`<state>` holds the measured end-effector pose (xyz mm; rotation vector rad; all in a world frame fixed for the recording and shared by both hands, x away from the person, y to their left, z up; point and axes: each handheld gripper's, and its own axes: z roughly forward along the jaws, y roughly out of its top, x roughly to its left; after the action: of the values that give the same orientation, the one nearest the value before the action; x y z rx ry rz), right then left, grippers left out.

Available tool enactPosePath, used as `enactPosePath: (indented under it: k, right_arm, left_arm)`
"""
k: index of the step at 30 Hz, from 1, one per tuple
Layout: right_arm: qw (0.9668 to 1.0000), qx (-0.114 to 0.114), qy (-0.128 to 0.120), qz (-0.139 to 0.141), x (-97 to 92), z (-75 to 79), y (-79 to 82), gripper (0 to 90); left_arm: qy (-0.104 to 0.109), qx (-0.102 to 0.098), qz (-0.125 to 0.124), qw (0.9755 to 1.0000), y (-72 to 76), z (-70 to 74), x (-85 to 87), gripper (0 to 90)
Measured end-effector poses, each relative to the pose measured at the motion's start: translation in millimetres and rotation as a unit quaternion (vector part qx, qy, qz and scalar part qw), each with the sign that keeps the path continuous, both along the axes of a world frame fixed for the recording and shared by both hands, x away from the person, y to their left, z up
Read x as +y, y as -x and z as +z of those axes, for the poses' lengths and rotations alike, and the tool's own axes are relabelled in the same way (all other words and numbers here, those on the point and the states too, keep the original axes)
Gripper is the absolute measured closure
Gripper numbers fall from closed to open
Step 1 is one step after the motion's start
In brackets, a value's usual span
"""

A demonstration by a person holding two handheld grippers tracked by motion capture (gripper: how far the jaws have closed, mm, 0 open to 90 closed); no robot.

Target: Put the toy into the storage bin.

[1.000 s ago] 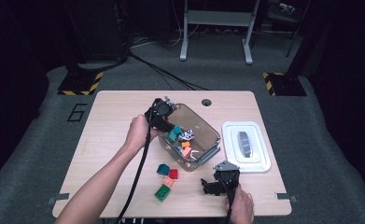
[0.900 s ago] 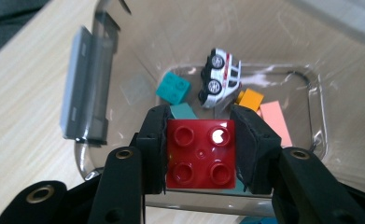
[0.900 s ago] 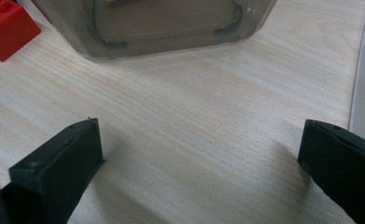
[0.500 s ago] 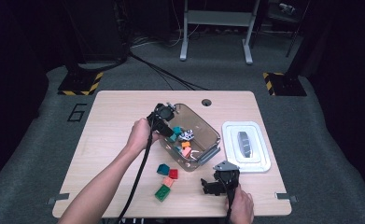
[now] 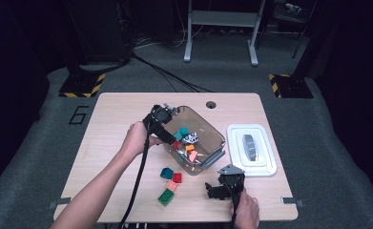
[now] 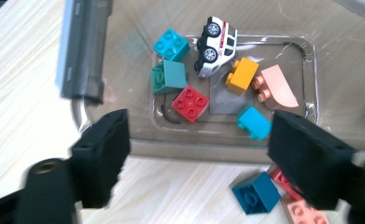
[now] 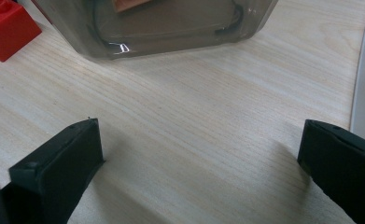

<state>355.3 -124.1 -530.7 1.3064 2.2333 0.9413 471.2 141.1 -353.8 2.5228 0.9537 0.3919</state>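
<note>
My left gripper hangs over the near-left rim of a clear plastic bin. Its jaws have just been opening and stand wide, with nothing between the pads. In the bin below lie a red brick, teal bricks, an orange brick, a pink piece, a blue brick and a white toy car. My right gripper rests open over bare table near the bin's front corner.
Loose bricks lie on the table in front of the bin: dark teal, red, salmon, green. A white lid lies right of the bin. The table's front edge is just behind my right hand.
My left gripper has shifted a little toward the bin's near-left rim and its jaws now stand wider. The right gripper has not moved.
</note>
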Motion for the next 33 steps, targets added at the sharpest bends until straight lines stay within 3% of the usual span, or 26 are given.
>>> enactPosePath:
  k: [5,11,22,29,33]
  right_arm:
    - [1.0000,-0.001,0.003,0.004,-0.6,-0.1,-0.2,0.0]
    - [1.0000,-0.002,0.004,0.004,-0.6,-0.1,-0.3,0.0]
    - [1.0000,-0.002,0.003,0.004,-0.5,-0.1,-0.3,0.0]
    - [1.0000,-0.001,0.002,0.004,-0.3,-0.1,-0.2,0.0]
    - [1.0000,-0.002,0.004,0.005,-0.5,-0.1,-0.3,0.0]
  left_arm:
    - [0.016,-0.021,-0.004,0.9997,18.4,9.5,10.4,11.1]
    - [0.025,-0.032,-0.005,0.9992,39.6,7.8,24.4,6.0]
    - [0.033,-0.017,0.010,0.9992,65.8,-20.0,44.4,0.3]
    - [0.041,-0.016,0.010,0.9990,82.6,-35.0,46.9,0.2]
    - [0.048,-0.005,0.011,0.9988,90.2,-48.3,47.6,0.2]
